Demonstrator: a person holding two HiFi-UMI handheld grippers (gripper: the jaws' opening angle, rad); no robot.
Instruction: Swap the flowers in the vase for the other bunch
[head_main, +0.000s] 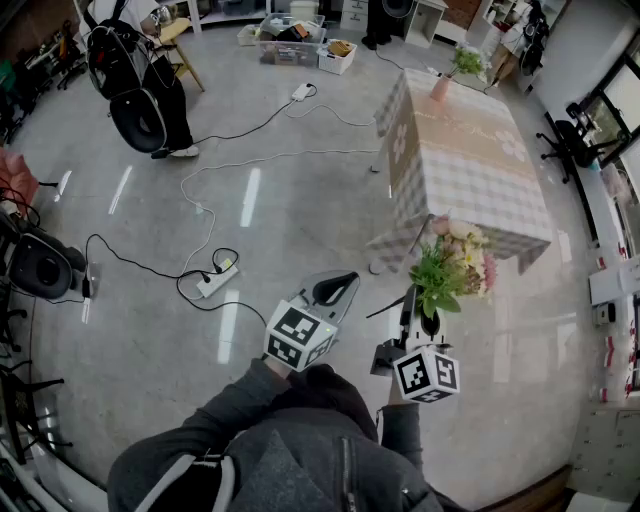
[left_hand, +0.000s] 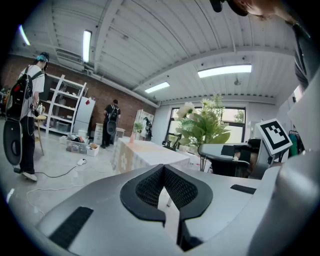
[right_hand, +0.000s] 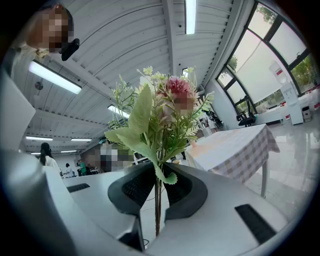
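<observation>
Stands on the glossy grey floor (head_main: 280, 200), short of the near end of the counter (head_main: 470, 170) with its checked cloth. Grips a bunch of flowers (head_main: 455, 268) in the right tool (right_hand: 157, 175), with the jaws pressed on the thin stems just under the lowest leaf. Carries it upright, pink and cream heads above broad green leaves, in the air near the counter's closest corner. Holds the left tool (left_hand: 165, 177) just beside the right one, tipped slightly downward, with the jaws fully closed, the pads meeting and nothing between them. Faces the length of the counter, where a pink vase (head_main: 440, 88) stands at the far end with a green bunch (head_main: 467, 60) in it, well apart from both tools. Shares the floor with a white power strip (head_main: 217, 283) and trailing cables (head_main: 190, 190). Also shares it with another person (head_main: 140, 80), wearing a black backpack, over by the far side of the room.
</observation>
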